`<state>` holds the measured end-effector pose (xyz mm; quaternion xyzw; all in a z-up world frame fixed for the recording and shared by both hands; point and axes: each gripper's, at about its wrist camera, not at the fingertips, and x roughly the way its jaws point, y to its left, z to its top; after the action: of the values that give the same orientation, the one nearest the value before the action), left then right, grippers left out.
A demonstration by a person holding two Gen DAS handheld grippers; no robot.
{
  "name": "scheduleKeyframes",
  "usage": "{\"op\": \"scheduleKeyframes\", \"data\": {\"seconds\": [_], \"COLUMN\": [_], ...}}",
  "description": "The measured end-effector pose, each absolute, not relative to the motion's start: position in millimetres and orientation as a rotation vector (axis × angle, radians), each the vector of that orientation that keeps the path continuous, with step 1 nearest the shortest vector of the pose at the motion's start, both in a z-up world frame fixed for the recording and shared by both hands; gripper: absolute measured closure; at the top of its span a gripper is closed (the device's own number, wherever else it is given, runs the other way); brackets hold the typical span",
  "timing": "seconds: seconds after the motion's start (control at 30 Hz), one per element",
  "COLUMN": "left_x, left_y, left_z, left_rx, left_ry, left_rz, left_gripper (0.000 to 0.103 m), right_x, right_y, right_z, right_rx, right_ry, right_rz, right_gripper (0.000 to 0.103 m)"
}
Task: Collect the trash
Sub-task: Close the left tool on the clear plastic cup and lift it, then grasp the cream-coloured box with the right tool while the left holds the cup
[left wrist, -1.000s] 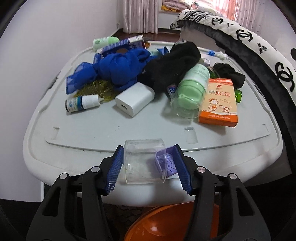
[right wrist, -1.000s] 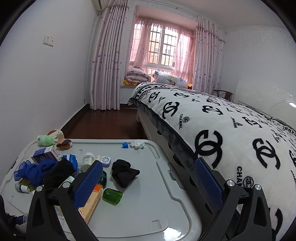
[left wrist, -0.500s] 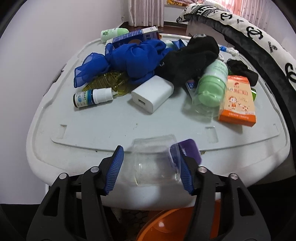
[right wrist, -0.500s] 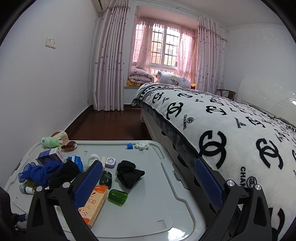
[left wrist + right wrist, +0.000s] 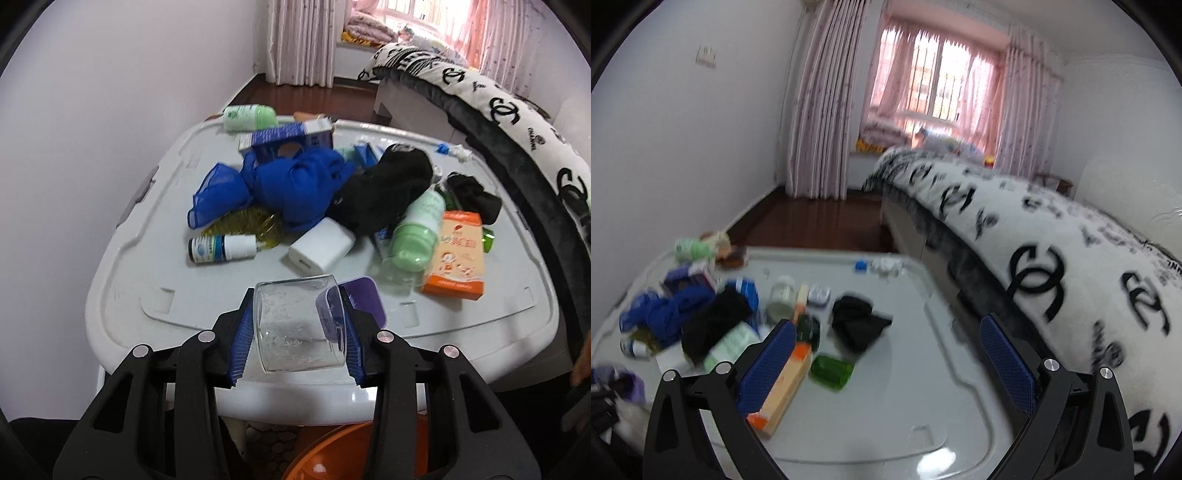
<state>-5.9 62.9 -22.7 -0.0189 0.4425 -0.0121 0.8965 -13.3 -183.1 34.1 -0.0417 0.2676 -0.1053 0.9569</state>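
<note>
In the left wrist view the left gripper [image 5: 298, 328], low at centre, has just been closing and its blue pads now pinch a clear plastic cup [image 5: 299, 326] with a purple lid [image 5: 360, 301] hanging at its right side, above the white storage-box lid [image 5: 147, 280]; the smooth, squashable wall could slip or buckle, dropping it short of the orange bin [image 5: 354, 458] at the bottom edge. In the blurred right wrist view the right gripper [image 5: 886, 363] stands wide open and empty over the clutter, near the orange carton [image 5: 785, 387] and green bottle [image 5: 831, 371], and might knock them.

The left hand-held gripper [image 5: 297, 326] points steeply down, its blue pads pressed on a clear cup [image 5: 297, 325]. The right hand-held gripper [image 5: 886, 365] tilts gently down, jaws wide apart, holding nothing.
</note>
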Motion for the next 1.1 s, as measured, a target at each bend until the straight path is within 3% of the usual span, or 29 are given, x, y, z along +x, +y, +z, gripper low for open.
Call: {"op": "scheduleKeyframes", "data": {"seconds": [0.47, 0.57, 0.6, 0.73, 0.77, 0.8, 0.83, 1.1], "left_x": [-15, -15, -14, -15, -15, -15, -15, -16], "left_y": [72, 74, 75, 76, 77, 77, 77, 77], "left_z": [-20, -20, -20, -20, -20, -21, -22, -22], "left_rx": [-0.083, -0.095, -0.099, -0.109, -0.108, -0.108, -0.109, -0.112], "left_ry": [0.877, 0.881, 0.883, 0.886, 0.887, 0.889, 0.89, 0.893], "left_rz": [-0.086, -0.095, -0.098, -0.103, -0.104, -0.104, -0.102, -0.091], "left_gripper": [0.062, 0.062, 0.062, 0.062, 0.062, 0.062, 0.062, 0.062], "right_x": [42, 51, 54, 63, 63, 63, 64, 57], "right_y": [-131, -128, -129, -124, -123, -124, -125, -129], "right_z": [-57, -65, -67, -73, -72, -67, -64, -47], "right_rx": [0.117, 0.153, 0.162, 0.177, 0.172, 0.181, 0.187, 0.228], "right_ry": [0.922, 0.936, 0.941, 0.937, 0.929, 0.905, 0.903, 0.896], "right_rz": [-0.023, 0.003, 0.023, 0.073, 0.077, 0.091, 0.099, 0.192], "right_gripper": [0.007, 0.016, 0.034, 0.04, 0.047, 0.066, 0.072, 0.082]}}
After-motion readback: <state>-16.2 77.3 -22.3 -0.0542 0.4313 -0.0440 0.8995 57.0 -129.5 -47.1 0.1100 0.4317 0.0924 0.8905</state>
